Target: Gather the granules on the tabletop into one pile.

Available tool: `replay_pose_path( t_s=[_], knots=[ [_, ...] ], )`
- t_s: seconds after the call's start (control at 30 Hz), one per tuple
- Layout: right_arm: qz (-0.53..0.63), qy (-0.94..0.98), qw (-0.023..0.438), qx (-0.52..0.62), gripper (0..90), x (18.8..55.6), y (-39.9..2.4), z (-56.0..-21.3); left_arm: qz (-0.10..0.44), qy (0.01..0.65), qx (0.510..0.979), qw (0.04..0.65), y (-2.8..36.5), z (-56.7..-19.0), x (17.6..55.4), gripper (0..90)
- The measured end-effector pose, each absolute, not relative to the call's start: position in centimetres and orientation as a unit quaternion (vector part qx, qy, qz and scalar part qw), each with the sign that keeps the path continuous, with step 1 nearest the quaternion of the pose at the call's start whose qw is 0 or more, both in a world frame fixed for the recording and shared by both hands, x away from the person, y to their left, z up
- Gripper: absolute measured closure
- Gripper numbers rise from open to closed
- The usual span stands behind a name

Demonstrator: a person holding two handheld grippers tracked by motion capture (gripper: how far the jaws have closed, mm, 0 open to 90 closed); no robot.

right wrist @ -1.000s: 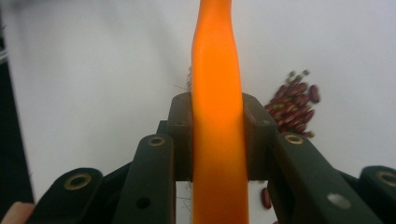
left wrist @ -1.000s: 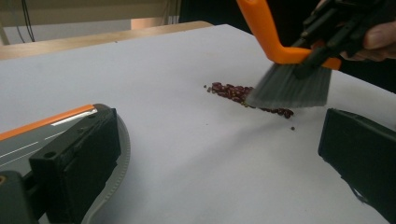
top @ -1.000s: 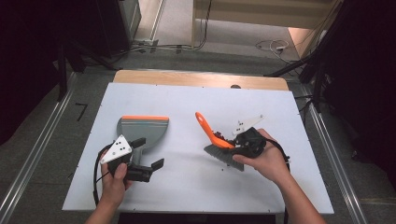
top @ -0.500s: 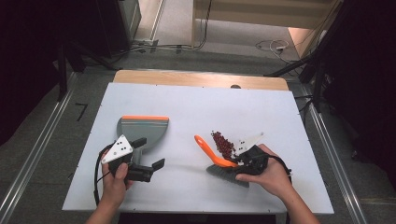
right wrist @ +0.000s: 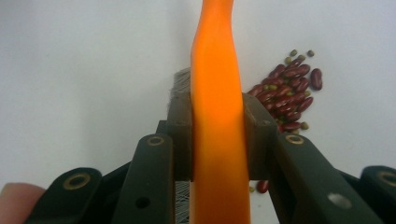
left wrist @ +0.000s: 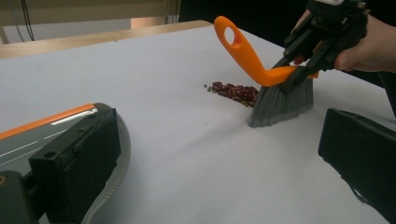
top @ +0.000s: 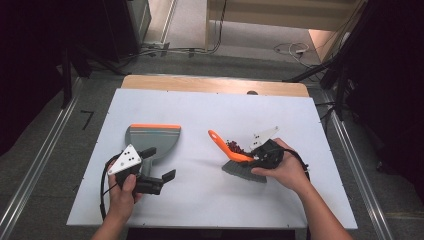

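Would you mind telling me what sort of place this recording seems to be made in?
Probably a lab or workshop test station: a bare white table on a framed stand, loose cables on the floor behind, and dark equipment racks around it.

No readable text, labels or numbers.

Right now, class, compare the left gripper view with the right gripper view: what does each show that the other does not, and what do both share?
The left gripper view alone shows the dustpan by one of its own jaws, the grey bristles resting on the table, the loop at the end of the brush handle, and the person's hand around the right gripper.

The right gripper view alone shows, close up, both pads pressed against the orange handle.

Both share the brush, the white table and the pile of beans beside the bristles.
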State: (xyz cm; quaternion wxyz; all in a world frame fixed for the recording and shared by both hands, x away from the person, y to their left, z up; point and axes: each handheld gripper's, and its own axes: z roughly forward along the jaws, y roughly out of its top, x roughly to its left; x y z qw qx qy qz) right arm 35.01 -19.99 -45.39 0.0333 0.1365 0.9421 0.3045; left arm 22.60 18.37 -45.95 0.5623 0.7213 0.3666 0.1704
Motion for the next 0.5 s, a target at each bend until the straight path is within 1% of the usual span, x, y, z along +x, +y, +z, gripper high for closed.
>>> replay_pose_path(
  t_s=[0.5],
  knots=[
    [0.309,0.941,0.045,0.132,67.9,37.5,-19.9,-45.4,0.17,0.367,0.723,0.56,18.3,-46.0,22.6,0.0]
  ],
)
